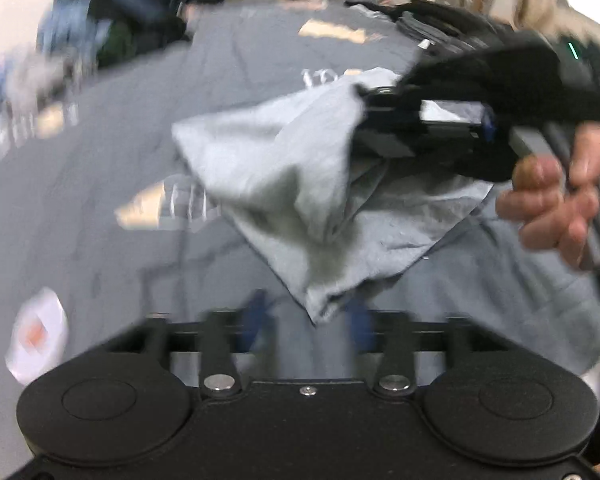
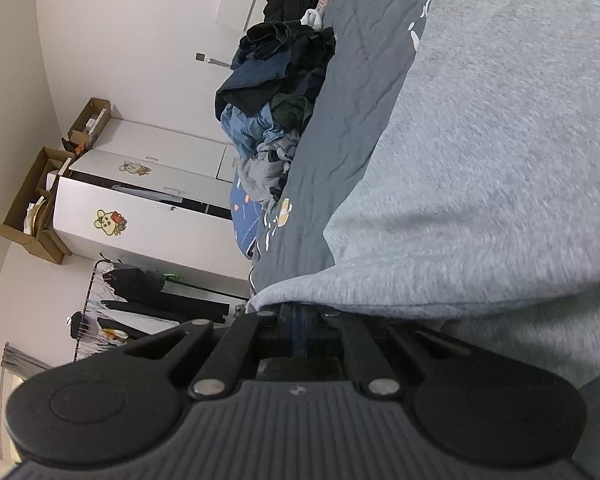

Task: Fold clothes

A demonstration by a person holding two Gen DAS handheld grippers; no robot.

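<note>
**Grey garment lifted off the bed, pinched at one edge**

On the left, the left gripper (image 1: 306,320) points across the bed (image 1: 100,200). Its blue-tipped fingers stand apart, and a hanging corner of the grey garment (image 1: 300,184) dangles between them; the blur hides whether they touch the cloth, so it looks released rather than clenched. To fold well from here, I judge this gripper should close on that loose corner, so both tongs can pull the cloth taut before laying it flat on the bed.

Further right in the same view, the right gripper (image 1: 376,108) is clenched on a bunched edge of the garment, holding it up above the bed, with the cloth draping down from it. The person's hand (image 1: 556,200) wraps the handle, fingers curled around the trigger, tool held roughly level and pointing left.

The right wrist view is rolled sideways: fingers (image 2: 296,332) pressed together, grey cloth filling the view ahead. A pile of clothes (image 2: 276,112) lies at the bed's far edge.
</note>
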